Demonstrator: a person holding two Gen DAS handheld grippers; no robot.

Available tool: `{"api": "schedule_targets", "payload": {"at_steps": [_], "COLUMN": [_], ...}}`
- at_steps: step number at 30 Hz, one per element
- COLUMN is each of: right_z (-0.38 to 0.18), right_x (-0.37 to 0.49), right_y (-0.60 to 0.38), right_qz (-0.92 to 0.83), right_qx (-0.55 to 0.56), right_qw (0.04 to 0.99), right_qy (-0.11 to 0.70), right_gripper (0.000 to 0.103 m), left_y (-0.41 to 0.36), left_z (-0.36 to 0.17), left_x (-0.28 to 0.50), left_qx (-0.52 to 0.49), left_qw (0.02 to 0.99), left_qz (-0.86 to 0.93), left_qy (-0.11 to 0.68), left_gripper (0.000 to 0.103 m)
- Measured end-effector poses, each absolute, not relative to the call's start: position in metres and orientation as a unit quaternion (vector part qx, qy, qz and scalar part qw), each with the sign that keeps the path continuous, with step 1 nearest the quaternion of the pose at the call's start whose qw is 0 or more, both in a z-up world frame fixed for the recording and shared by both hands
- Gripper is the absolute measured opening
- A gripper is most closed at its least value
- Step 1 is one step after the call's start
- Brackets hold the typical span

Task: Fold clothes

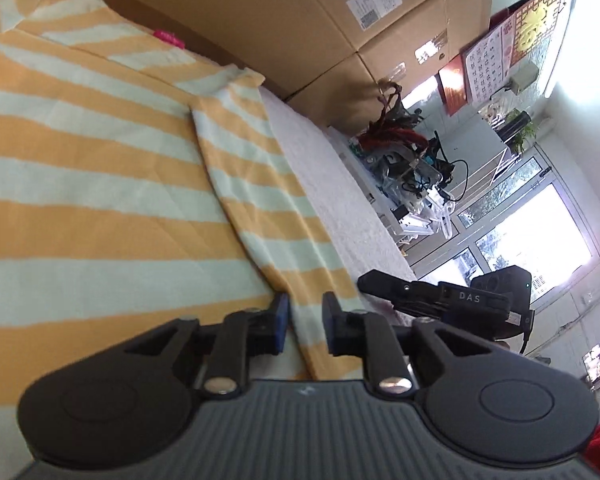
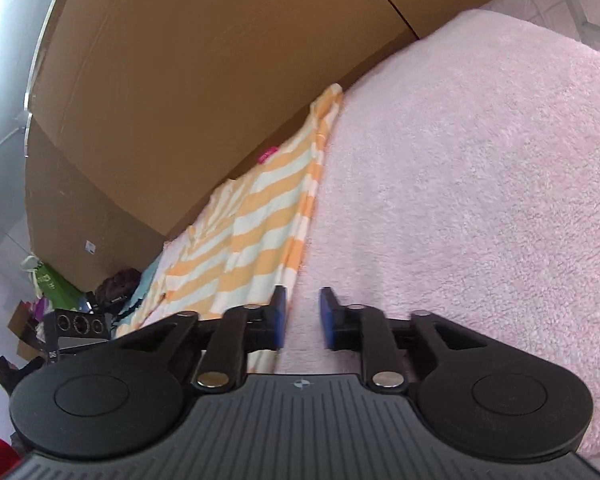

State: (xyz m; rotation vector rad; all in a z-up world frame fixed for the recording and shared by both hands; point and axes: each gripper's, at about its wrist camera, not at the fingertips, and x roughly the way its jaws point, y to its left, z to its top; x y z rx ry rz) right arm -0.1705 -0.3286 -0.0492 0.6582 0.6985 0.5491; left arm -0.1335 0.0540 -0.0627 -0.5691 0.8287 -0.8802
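the striped shirt lies flat on the fluffy pink blanket, right by the big cardboard box. the left gripper has its fingers a little apart around the sleeve, not pinching yet. the right gripper is a little open and holds nothing, beside the shirt's edge. best to pinch only the edge, then lift gently.

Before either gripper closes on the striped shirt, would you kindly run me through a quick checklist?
1. Left gripper open: ok.
2. Shirt sleeve edge between the left pads: ok, though contact cannot be told.
3. Right gripper open: ok.
4. Shirt hem between the right pads: not ok; only the pink blanket lies there, the hem beside its left finger.
5. Shirt lying flat: mostly ok.
6. Cardboard box clear of the shirt: cannot tell.
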Motion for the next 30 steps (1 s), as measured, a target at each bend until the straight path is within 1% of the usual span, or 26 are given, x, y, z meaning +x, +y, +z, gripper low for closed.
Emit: {"api": "schedule_targets", "payload": {"at_steps": [1,2,3,4,5,6,7,8,9,10,11,13,15,17,18,19,20,21,22,23,27,28,30], "right_z": [-0.046,-0.045,-0.046,-0.048,-0.051,-0.053,-0.054,-0.056,-0.056,-0.053,-0.051,-0.047,-0.051,-0.056,-0.058,-0.057,-0.055,-0.052,-0.049,-0.045,-0.047,-0.049,-0.052], "right_x": [-0.174,-0.176,-0.176,-0.175,-0.174,-0.173,-0.172,-0.172,-0.172,-0.172,-0.173,-0.173,-0.166,-0.160,-0.158,-0.159,-0.160,-0.164,-0.168,-0.175,-0.192,-0.194,-0.196], "right_y": [-0.325,-0.319,-0.313,-0.307,-0.302,-0.300,-0.305,-0.310,-0.317,-0.320,-0.318,-0.308,-0.294,-0.291,-0.294,-0.301,-0.307,-0.310,-0.313,-0.312,-0.302,-0.302,-0.305], "right_qz": [0.275,0.295,0.313,0.314,0.314,0.289,0.272,0.255,0.240,0.234,0.252,0.289,0.291,0.275,0.260,0.243,0.229,0.244,0.259,0.273,0.300,0.304,0.311], "right_qx": [0.310,0.310,0.312,0.303,0.293,0.273,0.273,0.273,0.286,0.294,0.297,0.303,0.289,0.279,0.277,0.282,0.287,0.286,0.285,0.281,0.253,0.260,0.277], "right_qw": [0.850,0.844,0.835,0.835,0.836,0.847,0.852,0.856,0.858,0.860,0.858,0.848,0.846,0.854,0.860,0.864,0.867,0.864,0.860,0.857,0.842,0.839,0.831], "right_qy": [0.325,0.324,0.328,0.335,0.343,0.353,0.355,0.357,0.354,0.345,0.335,0.324,0.340,0.343,0.340,0.338,0.337,0.336,0.335,0.336,0.371,0.369,0.370], "right_gripper": [0.036,0.036,0.036,0.033,0.030,0.009,0.000,0.000,0.000,0.011,0.014,0.018,0.021,0.000,0.000,0.009,0.012,0.017,0.020,0.020,0.021,0.023,0.025], "left_y": [0.057,0.058,0.058,0.056,0.054,0.053,0.053,0.052,0.052,0.053,0.053,0.052,0.050,0.050,0.050,0.049,0.049,0.048,0.047,0.047,0.046,0.045,0.045], "left_z": [-0.060,-0.058,-0.056,-0.055,-0.056,-0.056,-0.057,-0.058,-0.059,-0.061,-0.063,-0.064,-0.064,-0.064,-0.064,-0.064,-0.064,-0.063,-0.063,-0.063,-0.062,-0.061,-0.061], "left_x": [-0.135,-0.136,-0.138,-0.138,-0.138,-0.138,-0.138,-0.138,-0.137,-0.135,-0.135,-0.135,-0.135,-0.136,-0.136,-0.137,-0.139,-0.140,-0.141,-0.142,-0.143,-0.143,-0.144], "left_qx": [-0.266,-0.263,-0.256,-0.248,-0.242,-0.239,-0.238,-0.237,-0.241,-0.248,-0.253,-0.253,-0.252,-0.255,-0.256,-0.256,-0.255,-0.252,-0.250,-0.247,-0.244,-0.243,-0.242], "left_qw": [0.786,0.789,0.794,0.798,0.801,0.802,0.802,0.802,0.799,0.794,0.789,0.790,0.791,0.791,0.791,0.792,0.793,0.793,0.792,0.792,0.790,0.790,0.790], "left_qz": [-0.409,-0.407,-0.405,-0.403,-0.401,-0.400,-0.399,-0.399,-0.400,-0.403,-0.406,-0.407,-0.406,-0.405,-0.404,-0.403,-0.403,-0.404,-0.407,-0.409,-0.415,-0.416,-0.418], "left_qy": [0.381,0.377,0.374,0.374,0.374,0.374,0.375,0.375,0.379,0.383,0.385,0.383,0.382,0.382,0.381,0.380,0.380,0.381,0.381,0.380,0.379,0.379,0.377], "left_gripper": [0.050,0.057,0.058,0.058,0.055,0.052,0.047,0.039,0.034,0.027,0.027,0.027,0.028,0.028,0.028,0.028,0.028,0.028,0.030,0.035,0.039,0.041,0.043]}}
